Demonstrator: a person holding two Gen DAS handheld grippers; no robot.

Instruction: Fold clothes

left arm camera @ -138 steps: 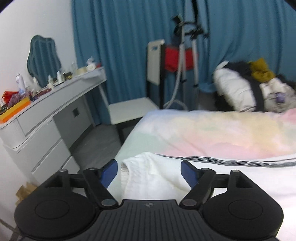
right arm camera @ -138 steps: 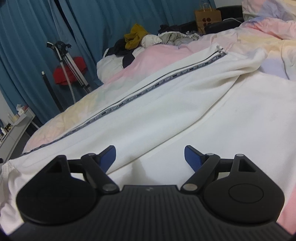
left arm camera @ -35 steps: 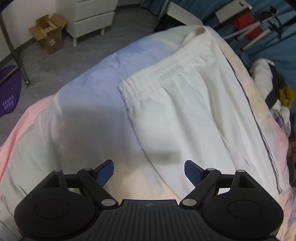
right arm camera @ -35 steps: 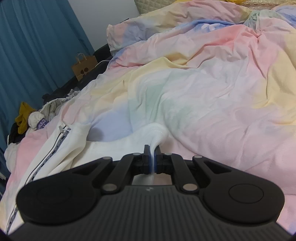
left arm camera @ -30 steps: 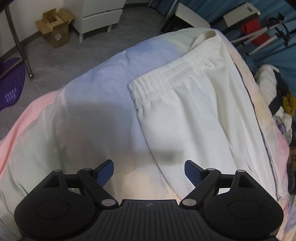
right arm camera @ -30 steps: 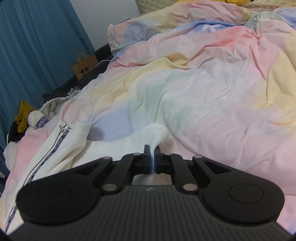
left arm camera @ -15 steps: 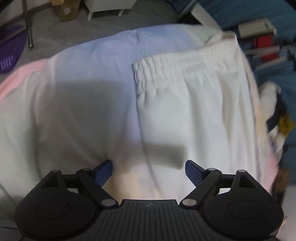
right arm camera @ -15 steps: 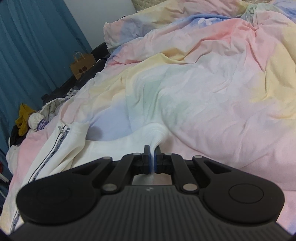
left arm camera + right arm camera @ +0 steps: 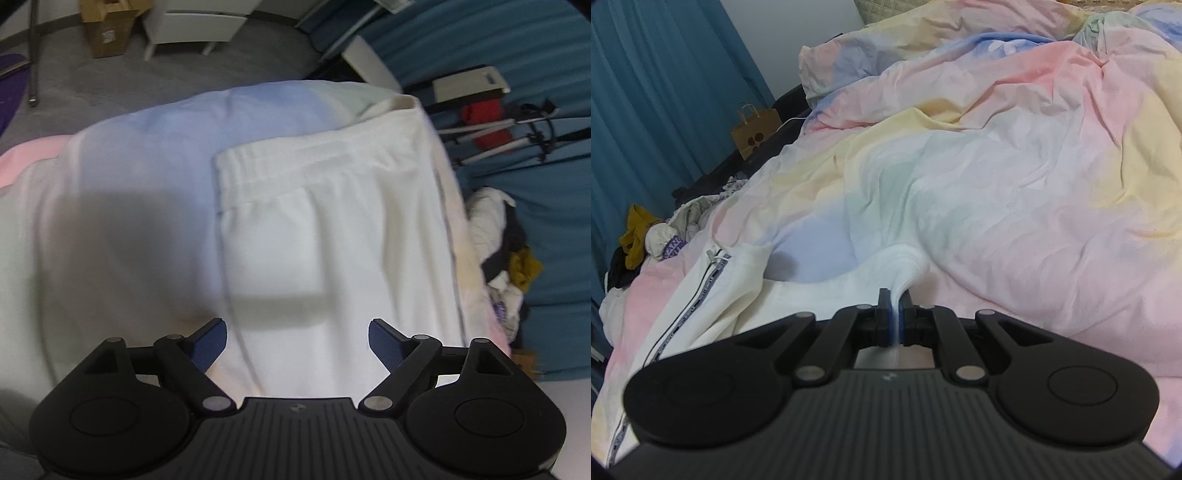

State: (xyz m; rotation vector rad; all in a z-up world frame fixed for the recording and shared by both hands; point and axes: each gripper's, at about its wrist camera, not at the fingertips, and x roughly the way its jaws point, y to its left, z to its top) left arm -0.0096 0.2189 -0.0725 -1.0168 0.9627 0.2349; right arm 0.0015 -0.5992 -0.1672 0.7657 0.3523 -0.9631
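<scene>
Pinching a fold of the white trousers point(image 9: 849, 291) between pressed-together blue pads, right gripper point(image 9: 894, 320) at the ribbed hem, cloth rising in a soft hump just ahead of the jaws. Lying spread over the pastel duvet point(image 9: 1015, 192), rest of the garment trailing off to the left of the jaws. Running down the outer seam, a dark woven tape point(image 9: 701, 291) with small white lettering, too small to read, and a little metal zip pull near its top. Standing far ahead and left of the jaws, a brown paper bag point(image 9: 755, 131) with twisted handles and dark round marks, no legible words. Hanging behind it, pleated blue curtains point(image 9: 665, 92).

Hovering above the same trousers point(image 9: 332, 229) with jaws spread wide and gripping nothing, left gripper point(image 9: 297, 343), its two blue pads straddling the smooth white cloth. Showing ahead of the jaws, the gathered elastic waistband point(image 9: 295, 162), puckered in fine ridges; picture blurred here. Sitting far ahead and left on the grey floor, a cardboard box point(image 9: 109, 27) with a pale label, unreadable. Heaping up to the right of the jaws, a pile of crumpled clothes point(image 9: 506, 254) with a mustard piece on it.
</scene>
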